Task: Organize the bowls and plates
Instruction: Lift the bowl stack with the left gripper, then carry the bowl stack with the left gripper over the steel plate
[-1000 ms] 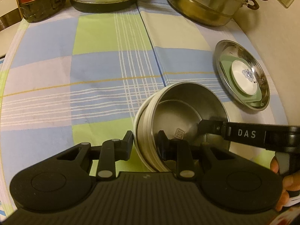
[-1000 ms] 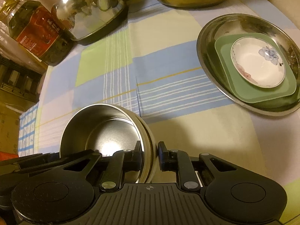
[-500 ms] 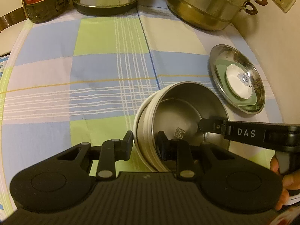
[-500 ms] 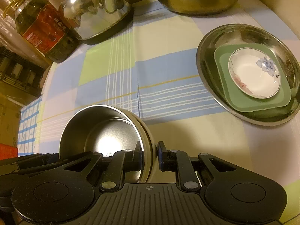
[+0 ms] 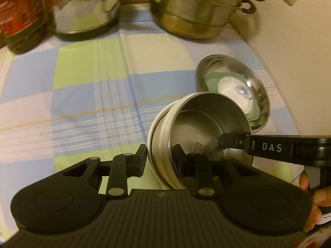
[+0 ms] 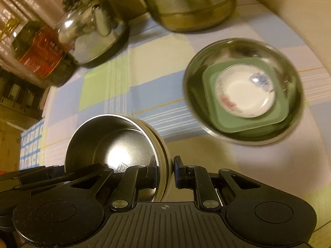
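Now, our entries for this moment:

Bowl: we hold a steel bowl point(image 5: 198, 128) with a cream outer wall, tilted, its open side turned toward the stack of dishes in the left wrist view.

Left gripper point(image 5: 160, 161): pinching the bowl's near wall — one finger outside, one inside.

Right gripper point(image 6: 165, 171): clamped on the opposite wall of the same bowl point(image 6: 115, 144), one finger within, one without; in the left view its arm marked DAS reaches in from the right edge.

Change since a second ago: the bowl sits the same between both grips, yet the cloth behind it has slid. The stacked steamer pot point(image 5: 204, 10) and the kettle point(image 5: 82, 10) loom larger and nearer the top edge, and the background is blurred.

Dish stack: a steel basin point(image 6: 289, 57) holding a green square plate point(image 6: 211, 78) with a white flowered saucer point(image 6: 246, 91) on top. In the left view the bowl's rim overlaps the basin's near edge, where earlier the two stood apart.

Edges: a pale wall runs just right of the basin; pot, kettle and a red-labelled oil bottle point(image 6: 41, 53) line the far side.

Open room: the checked tablecloth point(image 5: 82, 103) lies bare to the left of the bowl — a wide stretch up to the kettle.
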Demonstrator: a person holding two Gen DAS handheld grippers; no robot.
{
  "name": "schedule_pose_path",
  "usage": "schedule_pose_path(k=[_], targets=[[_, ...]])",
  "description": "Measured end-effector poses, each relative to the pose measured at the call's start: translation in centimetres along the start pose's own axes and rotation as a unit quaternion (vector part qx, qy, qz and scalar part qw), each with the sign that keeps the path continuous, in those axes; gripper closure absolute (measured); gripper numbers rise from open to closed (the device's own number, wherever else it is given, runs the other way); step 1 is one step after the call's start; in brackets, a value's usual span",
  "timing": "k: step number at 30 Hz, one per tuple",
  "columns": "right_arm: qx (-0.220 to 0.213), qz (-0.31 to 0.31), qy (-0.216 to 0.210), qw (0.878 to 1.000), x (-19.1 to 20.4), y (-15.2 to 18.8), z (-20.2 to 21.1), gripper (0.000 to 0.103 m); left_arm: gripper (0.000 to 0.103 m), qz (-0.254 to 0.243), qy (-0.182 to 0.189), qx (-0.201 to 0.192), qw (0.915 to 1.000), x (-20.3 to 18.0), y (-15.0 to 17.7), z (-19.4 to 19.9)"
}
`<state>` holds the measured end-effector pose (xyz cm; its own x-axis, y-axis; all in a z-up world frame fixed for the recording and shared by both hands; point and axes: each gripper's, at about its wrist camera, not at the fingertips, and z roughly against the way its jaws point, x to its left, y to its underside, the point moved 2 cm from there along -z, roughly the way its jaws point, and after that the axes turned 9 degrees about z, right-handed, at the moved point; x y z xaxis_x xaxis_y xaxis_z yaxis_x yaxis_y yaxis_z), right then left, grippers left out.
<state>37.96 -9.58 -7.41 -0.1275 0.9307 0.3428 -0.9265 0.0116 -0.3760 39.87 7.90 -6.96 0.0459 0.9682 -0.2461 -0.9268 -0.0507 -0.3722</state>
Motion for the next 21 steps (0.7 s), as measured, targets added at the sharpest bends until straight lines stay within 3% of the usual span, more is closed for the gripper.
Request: schedule_pose_path(k=[11,21], targets=[[-0.032,-0.034,0.032,0.998,-4.9,-2.3,3.8,0.088,0.078,-0.04,0.037,-0.009,0.9985,-5.7,-2.7,-1.2],[-0.038,-0.062,0.055,0.996,-9.2,-4.2,4.7,0.088,0.078,-0.057,0.056,0.002,0.9968,-10.0,-5.3,-3.8]])
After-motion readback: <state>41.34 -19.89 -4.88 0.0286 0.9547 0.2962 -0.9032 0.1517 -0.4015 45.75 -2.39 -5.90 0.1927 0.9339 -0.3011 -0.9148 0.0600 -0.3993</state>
